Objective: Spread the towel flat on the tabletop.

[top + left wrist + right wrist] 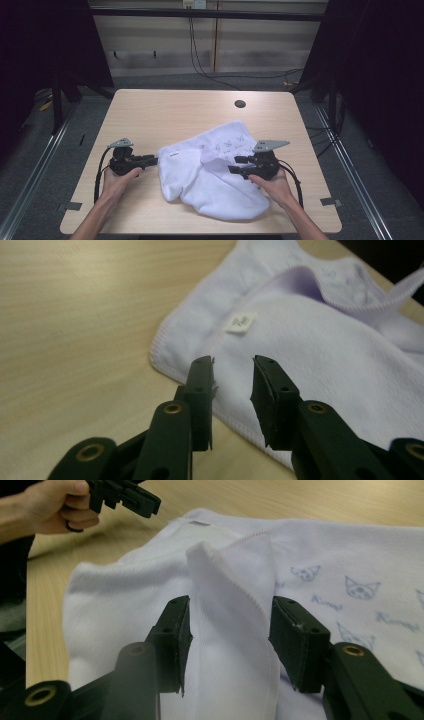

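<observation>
No legible text anywhere.

A light wooden table in a dim, dark-curtained room.

The table [150, 115] had a pale wood-grain top with rounded corners and a round dark grommet hole [240, 104] toward 1 o'clock. Grey floor [45, 165] surrounded it, with metal rails [30, 170] running along both sides. At 12 o'clock stood a pale panelled wall [165, 45], with black cables [197, 60] hanging from a socket [194, 4] and trailing across the floor. Black curtains [380, 75] hung at 10 and 2 o'clock.
</observation>
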Demonstrator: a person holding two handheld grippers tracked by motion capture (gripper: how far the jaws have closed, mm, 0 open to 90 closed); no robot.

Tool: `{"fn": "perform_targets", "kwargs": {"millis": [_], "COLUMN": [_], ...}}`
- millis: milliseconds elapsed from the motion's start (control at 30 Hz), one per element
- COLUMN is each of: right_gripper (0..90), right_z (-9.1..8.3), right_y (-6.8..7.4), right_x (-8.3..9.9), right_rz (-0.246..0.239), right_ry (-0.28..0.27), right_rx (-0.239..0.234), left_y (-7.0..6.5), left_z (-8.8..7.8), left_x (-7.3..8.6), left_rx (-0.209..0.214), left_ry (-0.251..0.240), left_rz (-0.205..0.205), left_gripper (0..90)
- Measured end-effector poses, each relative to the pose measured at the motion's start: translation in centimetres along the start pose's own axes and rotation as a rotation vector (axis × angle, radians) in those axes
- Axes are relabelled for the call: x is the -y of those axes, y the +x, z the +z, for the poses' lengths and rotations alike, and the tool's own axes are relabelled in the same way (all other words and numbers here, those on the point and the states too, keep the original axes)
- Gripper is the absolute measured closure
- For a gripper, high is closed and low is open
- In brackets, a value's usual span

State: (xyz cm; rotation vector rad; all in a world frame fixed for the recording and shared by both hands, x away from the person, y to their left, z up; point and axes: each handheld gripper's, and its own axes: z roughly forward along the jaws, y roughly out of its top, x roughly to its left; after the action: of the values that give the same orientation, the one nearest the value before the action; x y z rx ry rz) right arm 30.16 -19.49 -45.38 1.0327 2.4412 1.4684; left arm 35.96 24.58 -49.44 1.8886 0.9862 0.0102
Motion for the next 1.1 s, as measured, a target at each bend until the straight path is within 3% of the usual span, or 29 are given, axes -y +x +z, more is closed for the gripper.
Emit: {"fn": "perform_targets", "kwargs": {"millis": [67,133,233,333,367,533,600,667,767,800,833,867,900,933,1100], "right_gripper": [49.3,50.8,55.0,68.9,86.6,88.5,88.5,88.5,88.5,88.4,88.4,88.4,88.4,88.4,88.4], "right_z": [0.9,1.8,2.6,3.3,3.3,2.1,1.4,0.5,0.3,0.1,0.1,0.1,0.0,-0.1,-1.1], "right_y": [-0.3,-0.5,-0.9,-0.6,-0.5,-0.7,-1.1,-1.6,-1.7,-1.8,-1.8,-1.8,-1.9,-1.9,-2.2], "right_x": [-0.4,-0.6,-1.0,-1.2,-1.0,-1.0,-0.9,-0.4,-0.2,-0.2,-0.2,-0.2,-0.2,-0.3,-0.4], "right_rz": [0.006,0.0,0.042,0.02,0.005,0.014,0.023,0.039,0.042,0.044,0.044,0.047,0.05,0.05,0.066], "right_ry": [-0.012,-0.012,-0.047,-0.012,-0.017,-0.035,-0.046,-0.053,-0.055,-0.056,-0.056,-0.061,-0.061,-0.063,-0.092], "right_rx": [-0.024,-0.024,-0.061,-0.057,-0.063,-0.031,-0.012,0.002,0.009,0.015,0.015,0.02,0.019,0.023,0.041], "left_y": [0.2,0.5,0.9,1.1,1.2,1.3,1.2,1.0,0.5,0.2,0.2,0.0,-0.1,-0.3,-0.8], "left_z": [0.2,0.4,0.6,0.9,1.1,1.6,2.0,2.3,2.6,2.9,2.9,2.9,2.9,2.9,1.7], "left_x": [-0.1,-0.1,-0.2,-0.3,-0.2,-0.1,-0.1,0.1,0.0,0.0,0.0,0.0,0.1,0.0,-0.4], "left_rx": [0.004,0.016,0.003,0.008,0.007,0.0,-0.014,-0.003,-0.02,-0.009,-0.009,0.0,0.021,0.012,0.019], "left_ry": [0.016,0.01,0.007,0.013,0.015,0.028,0.045,0.074,0.084,0.102,0.102,0.112,0.115,0.117,0.091], "left_rz": [0.022,0.006,0.002,-0.01,-0.012,-0.008,0.002,0.019,0.037,0.067,0.067,0.07,0.078,0.09,0.096], "left_gripper": [66.6,64.9,62.2,59.3,57.5,56.2,54.6,54.4,55.2,62.5,69.6,69.6,78.6,83.6,85.6]}}
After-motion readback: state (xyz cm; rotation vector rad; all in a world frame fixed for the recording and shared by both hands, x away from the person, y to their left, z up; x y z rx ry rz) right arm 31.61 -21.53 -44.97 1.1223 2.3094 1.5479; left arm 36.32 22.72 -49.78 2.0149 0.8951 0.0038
